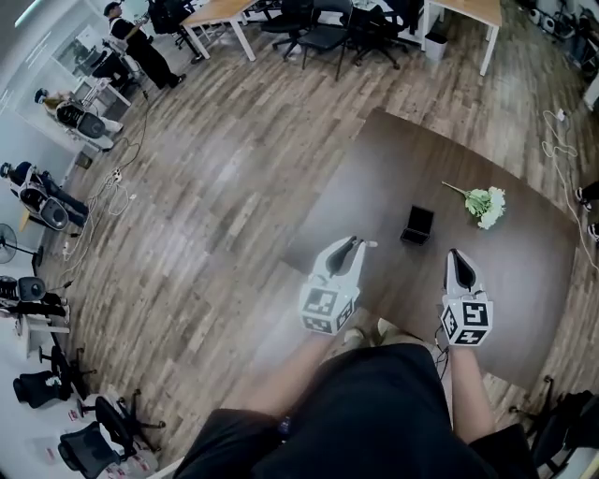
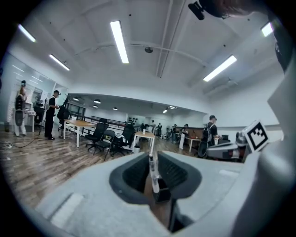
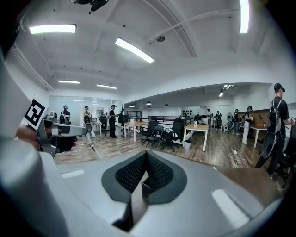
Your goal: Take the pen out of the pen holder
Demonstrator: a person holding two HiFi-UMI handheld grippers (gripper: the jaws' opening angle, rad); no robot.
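In the head view my left gripper [image 1: 358, 244] is raised above the near left edge of the dark table [image 1: 524, 281], shut on a white pen [image 1: 369, 244] that sticks out sideways at its tips. In the left gripper view the pen [image 2: 153, 175] stands upright between the dark pads of that gripper [image 2: 152, 159]. The black pen holder [image 1: 417, 224] stands on the table beyond both grippers; it shows through the jaw gap as a dark box [image 2: 163, 193]. My right gripper [image 1: 456, 254] hovers right of the left one, shut with nothing in it [image 3: 146, 156].
A white flower sprig [image 1: 483, 205] lies on the table right of the holder. Wood floor [image 1: 215, 206] spreads to the left. Desks and office chairs [image 1: 314, 28] stand far back, and people stand by them [image 3: 277, 125]. Cables trail on the floor at right [image 1: 558, 145].
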